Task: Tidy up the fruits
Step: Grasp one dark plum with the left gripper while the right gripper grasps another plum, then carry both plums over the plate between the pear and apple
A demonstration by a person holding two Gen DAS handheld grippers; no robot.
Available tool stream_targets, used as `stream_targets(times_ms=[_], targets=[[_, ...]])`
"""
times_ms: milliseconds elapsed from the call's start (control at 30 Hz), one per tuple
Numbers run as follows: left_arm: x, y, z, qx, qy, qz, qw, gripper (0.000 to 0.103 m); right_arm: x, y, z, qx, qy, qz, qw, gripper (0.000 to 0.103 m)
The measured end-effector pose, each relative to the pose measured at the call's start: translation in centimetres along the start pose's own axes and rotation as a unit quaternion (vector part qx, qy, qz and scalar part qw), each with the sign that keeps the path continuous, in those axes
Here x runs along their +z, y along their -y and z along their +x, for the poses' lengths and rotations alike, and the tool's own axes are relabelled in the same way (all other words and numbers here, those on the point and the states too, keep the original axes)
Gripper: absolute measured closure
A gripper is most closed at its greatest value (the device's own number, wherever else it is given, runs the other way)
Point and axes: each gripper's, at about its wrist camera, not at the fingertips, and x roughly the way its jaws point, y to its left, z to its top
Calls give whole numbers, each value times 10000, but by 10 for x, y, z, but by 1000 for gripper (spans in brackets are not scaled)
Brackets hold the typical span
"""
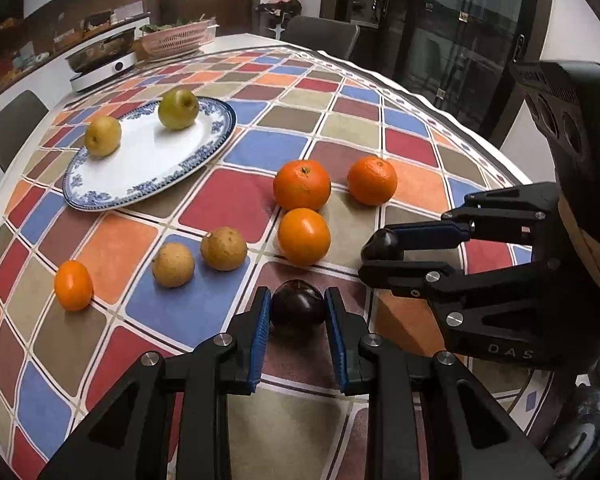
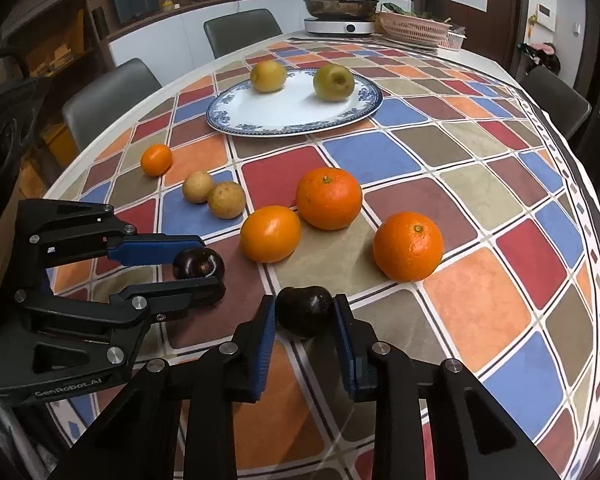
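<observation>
My left gripper (image 1: 298, 306) is shut on a dark plum (image 1: 299, 305) low over the tablecloth; it also shows in the right wrist view (image 2: 204, 268). My right gripper (image 2: 305, 312) is shut on a second dark plum (image 2: 305, 310), also seen in the left wrist view (image 1: 382, 244). A blue-rimmed white plate (image 1: 148, 184) holds two green-yellow apples (image 1: 178, 108) (image 1: 103, 136). Three oranges (image 1: 302, 185) (image 1: 372, 180) (image 1: 304, 236), a small orange (image 1: 73, 285) and two brown round fruits (image 1: 224, 249) (image 1: 173, 265) lie on the cloth.
The table has a checkered colourful cloth (image 2: 480, 184). At the far end stand a hot-pot cooker (image 2: 340, 16) and a pink basket (image 2: 414, 28). Grey chairs (image 2: 108, 92) ring the table edge.
</observation>
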Motion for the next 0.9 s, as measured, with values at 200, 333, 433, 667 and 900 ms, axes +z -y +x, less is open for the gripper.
stream_targets(times_ms=[200,333,433,667,900], targets=[[5,-1,-15,85,188,-39,9998,76,4,-4,-15,53,165,44,9998,74],[8,-4,-28,176,336,-111,9992,76,10,-8,-26,99,295,73,9995,74],[11,-8,-38,264,437,-205,9985,76,16,-11,-35,119,419,83,9990,74],[20,-20,-61,456,714,-363,9957,76,31,-21,-52,179,701,67,9974,74],[30,-31,-82,662,984,-406,9921,76,52,-30,-63,211,982,-33,9949,74]])
